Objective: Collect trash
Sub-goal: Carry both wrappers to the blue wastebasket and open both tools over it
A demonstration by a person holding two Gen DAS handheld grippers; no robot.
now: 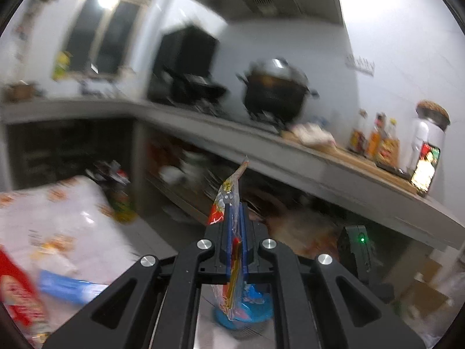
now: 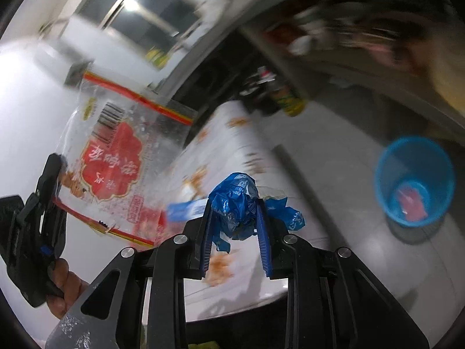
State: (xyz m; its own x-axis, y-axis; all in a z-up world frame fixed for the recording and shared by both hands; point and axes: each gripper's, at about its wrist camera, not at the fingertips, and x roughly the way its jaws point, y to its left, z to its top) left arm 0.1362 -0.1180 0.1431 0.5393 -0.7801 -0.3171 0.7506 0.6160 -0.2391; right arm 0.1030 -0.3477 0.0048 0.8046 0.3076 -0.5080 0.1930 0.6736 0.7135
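The left gripper (image 1: 236,212) is pressed together on a clear plastic bag (image 2: 116,157) with a red label, seen edge-on between its fingers in its own view and hanging flat in the right wrist view, off to the left of the right gripper (image 2: 236,218). The right gripper pinches a crumpled blue wrapper (image 2: 235,203), which bulges out above and to the side of its fingers. Both pieces are lifted clear of the worktop.

The blue bin (image 2: 414,180) stands on the floor ahead and to the right of the right gripper, open end up, with something red already at its bottom. The step in hand looks like carrying both pieces to it. To do it well, bring each gripper right over the bin's mouth before opening; the bag is light and floppy and could drift past the rim if let go from high up.

Below the right gripper lies the worktop (image 2: 232,133), covered with a white cloth with orange print, with a blue strip (image 2: 186,208) lying on it. Beyond is a kitchen: a grey counter (image 1: 261,151) ahead of the left gripper carries a black pot (image 1: 274,90), bottles and a jar. Both views are blurred.
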